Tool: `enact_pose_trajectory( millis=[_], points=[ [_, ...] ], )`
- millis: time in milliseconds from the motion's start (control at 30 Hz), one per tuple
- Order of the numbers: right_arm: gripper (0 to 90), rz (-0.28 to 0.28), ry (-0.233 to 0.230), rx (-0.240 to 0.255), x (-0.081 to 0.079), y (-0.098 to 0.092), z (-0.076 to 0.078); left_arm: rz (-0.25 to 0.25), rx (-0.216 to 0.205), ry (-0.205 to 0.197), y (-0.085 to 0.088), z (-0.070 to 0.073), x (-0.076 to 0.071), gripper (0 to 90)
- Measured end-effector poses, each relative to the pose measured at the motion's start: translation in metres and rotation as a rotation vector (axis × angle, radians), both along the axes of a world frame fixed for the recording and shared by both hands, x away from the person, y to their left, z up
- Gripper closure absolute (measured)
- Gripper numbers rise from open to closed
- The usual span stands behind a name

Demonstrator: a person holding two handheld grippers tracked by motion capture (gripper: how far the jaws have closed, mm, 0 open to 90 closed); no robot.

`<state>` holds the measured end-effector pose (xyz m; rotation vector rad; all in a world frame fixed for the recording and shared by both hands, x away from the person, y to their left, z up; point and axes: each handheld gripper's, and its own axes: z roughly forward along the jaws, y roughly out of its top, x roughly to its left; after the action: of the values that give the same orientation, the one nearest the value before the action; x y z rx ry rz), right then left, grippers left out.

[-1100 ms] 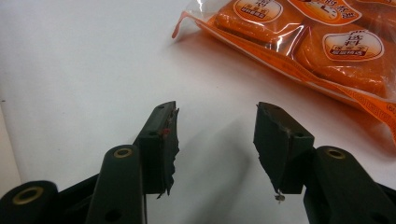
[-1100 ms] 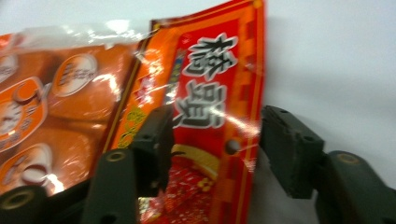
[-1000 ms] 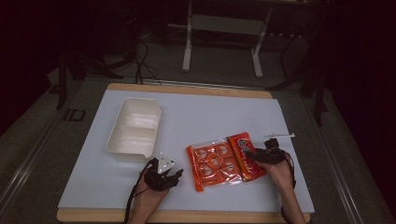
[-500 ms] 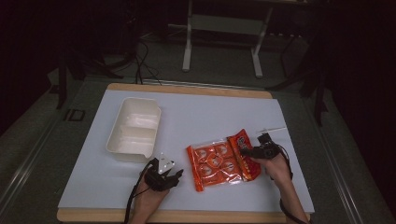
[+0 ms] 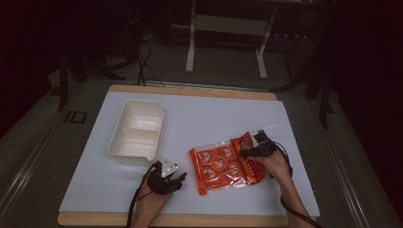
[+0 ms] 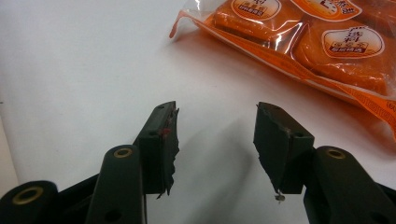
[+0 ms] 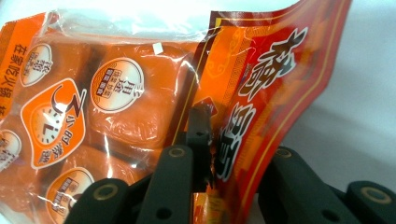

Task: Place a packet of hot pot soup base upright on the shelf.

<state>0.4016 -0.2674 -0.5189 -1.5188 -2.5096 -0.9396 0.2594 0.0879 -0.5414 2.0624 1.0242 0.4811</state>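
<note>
An orange snack bag with several wrapped cakes lies on the white mat. Its red right edge is tilted up, and my right gripper is shut on that edge. In the right gripper view the flap runs between the jaws of this gripper, hiding the far jaw's tip. My left gripper rests on the mat just left of the bag. In the left gripper view it stands open with nothing between its jaws, and the bag lies ahead to the right.
A white two-compartment tray stands at the left of the mat, behind my left gripper. A wooden table edge runs along the front. A metal stand is on the dark floor beyond.
My right gripper has moved left onto the bag's red edge and closed on it, lifting that edge a little. The left gripper has stayed put.
</note>
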Motion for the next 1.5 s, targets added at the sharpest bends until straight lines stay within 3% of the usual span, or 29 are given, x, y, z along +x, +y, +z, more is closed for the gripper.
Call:
enact_pose_trajectory(
  millis=[200,333,600,833,1167,1500],
  points=[
    [87.9,0.004,0.009,-0.011,-0.001,0.004,0.002,0.000,-0.001,0.001,0.000,0.000,0.000,49.5],
    [88.9,0.014,-0.016,-0.020,-0.003,0.005,0.003,0.000,0.000,-0.001,0.000,0.000,0.000,49.6],
    [89.3,0.019,-0.020,-0.024,-0.003,0.006,0.007,0.002,-0.002,-0.008,0.000,0.000,-0.001,49.9],
    [89.3,0.045,-0.057,-0.034,-0.007,0.011,0.022,-0.005,-0.004,-0.008,0.000,0.000,-0.001,50.9],
    [89.4,0.071,-0.043,0.045,-0.007,0.012,0.060,-0.011,-0.004,-0.004,0.000,0.000,-0.001,50.6],
    [89.7,0.158,-0.175,0.156,-0.024,0.044,0.116,-0.012,-0.005,-0.007,0.000,0.000,-0.001,50.5]
  ],
)
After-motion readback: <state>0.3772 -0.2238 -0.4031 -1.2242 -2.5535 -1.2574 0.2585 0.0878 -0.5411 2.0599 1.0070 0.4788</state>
